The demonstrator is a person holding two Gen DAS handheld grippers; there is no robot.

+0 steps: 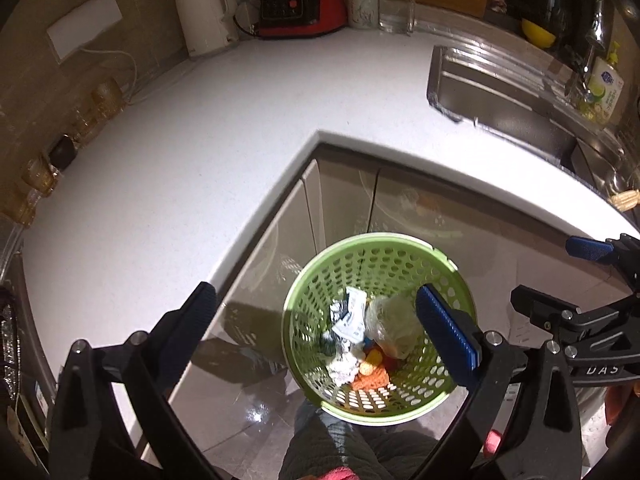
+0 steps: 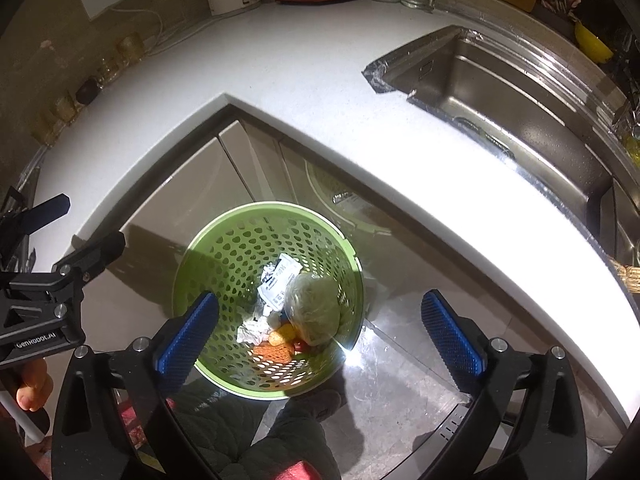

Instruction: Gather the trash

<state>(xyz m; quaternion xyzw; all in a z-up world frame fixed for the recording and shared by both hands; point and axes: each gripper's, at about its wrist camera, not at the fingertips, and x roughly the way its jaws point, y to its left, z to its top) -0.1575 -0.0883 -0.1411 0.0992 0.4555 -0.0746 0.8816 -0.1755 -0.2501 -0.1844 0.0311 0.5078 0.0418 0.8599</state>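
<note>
A green perforated basket [image 1: 320, 280] [image 2: 224, 248] stands on the floor in the inner corner of the counter. Inside it lie a clear plastic bag [image 1: 390, 320] [image 2: 316, 304], a white wrapper [image 1: 352, 316] [image 2: 280, 280], crumpled paper [image 1: 342, 368] [image 2: 252, 330] and orange and yellow scraps [image 1: 372, 376] [image 2: 276, 350]. My left gripper [image 1: 314, 292] hangs open above the basket with nothing between its blue pads. Just to its right, my right gripper [image 2: 319, 299] is also open and empty over the basket. Each gripper shows at the edge of the other's view.
The white L-shaped counter [image 1: 240, 140] wraps around the basket. A steel sink [image 2: 500, 92] lies at the right, with a soap bottle [image 1: 606, 88] behind it. A white kettle [image 1: 204, 12], a red appliance [image 1: 300, 4] and a glass [image 1: 396, 12] stand by the back wall. A person's legs [image 2: 280, 440] are below.
</note>
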